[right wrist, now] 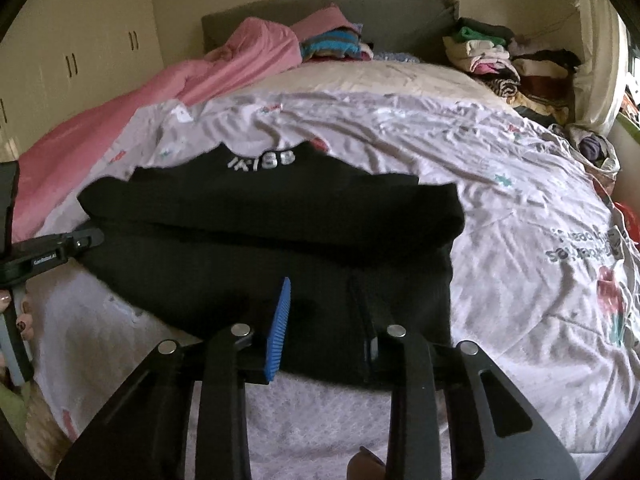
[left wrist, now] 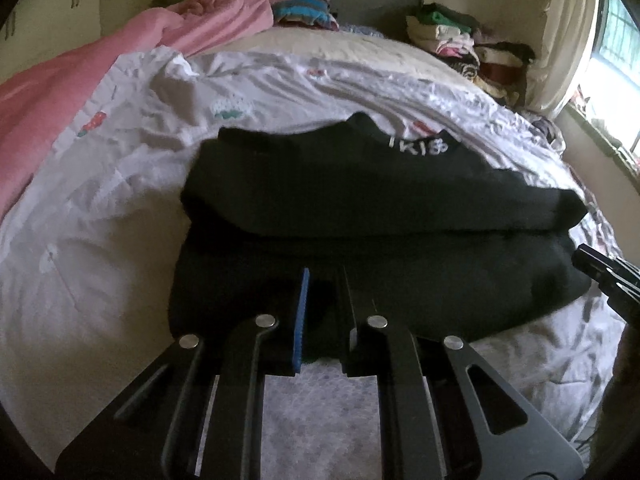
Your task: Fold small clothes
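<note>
On the bed (left wrist: 100, 240) lay a soft, limp black shirt (left wrist: 380, 200), its near hem pinched by both the left gripper (left wrist: 326, 304) and the right gripper (right wrist: 320, 312)

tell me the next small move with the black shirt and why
Probably lift the near hem and carry it toward the collar lettering. The black shirt lies on the bedsheet with one fold already across its middle. The left hand-held gripper is pinched on the near edge, and the right hand-held gripper straddles that same edge, so both are set for another fold.

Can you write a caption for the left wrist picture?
Left gripper at the near edge of a folded black garment on the bed.
</note>
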A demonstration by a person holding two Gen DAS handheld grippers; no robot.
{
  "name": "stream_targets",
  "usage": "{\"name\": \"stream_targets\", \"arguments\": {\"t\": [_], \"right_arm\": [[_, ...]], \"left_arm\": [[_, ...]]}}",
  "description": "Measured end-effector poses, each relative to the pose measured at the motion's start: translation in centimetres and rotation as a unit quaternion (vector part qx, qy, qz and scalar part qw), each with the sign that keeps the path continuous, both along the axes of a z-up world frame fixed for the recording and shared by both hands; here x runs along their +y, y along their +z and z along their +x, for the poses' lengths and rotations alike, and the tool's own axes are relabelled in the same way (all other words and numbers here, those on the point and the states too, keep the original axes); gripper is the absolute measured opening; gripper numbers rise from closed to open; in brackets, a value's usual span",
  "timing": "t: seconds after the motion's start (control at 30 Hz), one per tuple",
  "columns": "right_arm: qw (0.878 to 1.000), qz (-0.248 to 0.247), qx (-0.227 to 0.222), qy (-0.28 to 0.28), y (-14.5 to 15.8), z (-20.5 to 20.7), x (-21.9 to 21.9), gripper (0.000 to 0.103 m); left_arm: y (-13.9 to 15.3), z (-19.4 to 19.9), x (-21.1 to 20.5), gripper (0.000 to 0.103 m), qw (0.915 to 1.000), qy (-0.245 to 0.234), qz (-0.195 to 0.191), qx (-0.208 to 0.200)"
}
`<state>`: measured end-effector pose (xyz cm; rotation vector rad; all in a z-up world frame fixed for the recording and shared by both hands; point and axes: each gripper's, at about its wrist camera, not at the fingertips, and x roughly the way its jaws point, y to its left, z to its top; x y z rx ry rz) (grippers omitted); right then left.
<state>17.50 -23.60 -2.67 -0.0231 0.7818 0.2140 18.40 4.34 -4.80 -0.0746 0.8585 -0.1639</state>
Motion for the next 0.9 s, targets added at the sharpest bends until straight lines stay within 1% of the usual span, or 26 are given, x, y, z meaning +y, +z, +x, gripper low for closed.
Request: {"name": "stream_targets", "arguments": {"t": [0.1, 0.17, 0.3, 0.47, 0.63, 0.77, 0.9], "right_arm": [[1.000, -0.013, 0.020, -0.013, -1.3, 1.0, 0.0, 0.028], [0.999, -0.010, 0.034, -0.021, -2.1, 2.0, -0.2, 0.028], [0.999, -0.016, 0.032, -0.022, -2.6, 3.2, 0.0, 0.028], [0.999, -0.017, 0.040, -0.027, -3.2, 5.6, 0.2, 0.028], [0.999, -0.016, 0.037, -0.026, -2.9, 7.5, 0.3, 0.028], [0.999, -0.014, 0.033, -0.031, -2.5, 9.1, 0.1, 0.027], [0.999, -0.017, 0.026, -0.040, -2.1, 10.5, -0.3, 0.027]], "left_arm": [[-0.4, 0.7, 0.0, 0.006, 1.0000, 0.001, 0.007, 0.001], [-0.5, 1.2, 0.0, 0.006, 0.9999, 0.002, 0.010, 0.000], [-0.7, 2.5, 0.0, 0.006, 0.9999, 0.009, 0.012, 0.002], [-0.9, 4.6, -0.3, 0.006, 0.9997, 0.011, 0.021, 0.005], [-0.7, 6.5, -0.3, 0.006, 0.9997, 0.015, 0.019, 0.002], [-0.2, 7.9, 0.3, 0.006, 0.9997, 0.025, 0.004, 0.001], [0.6, 9.4, 1.4, 0.007, 0.9986, 0.050, -0.019, -0.003]]}}
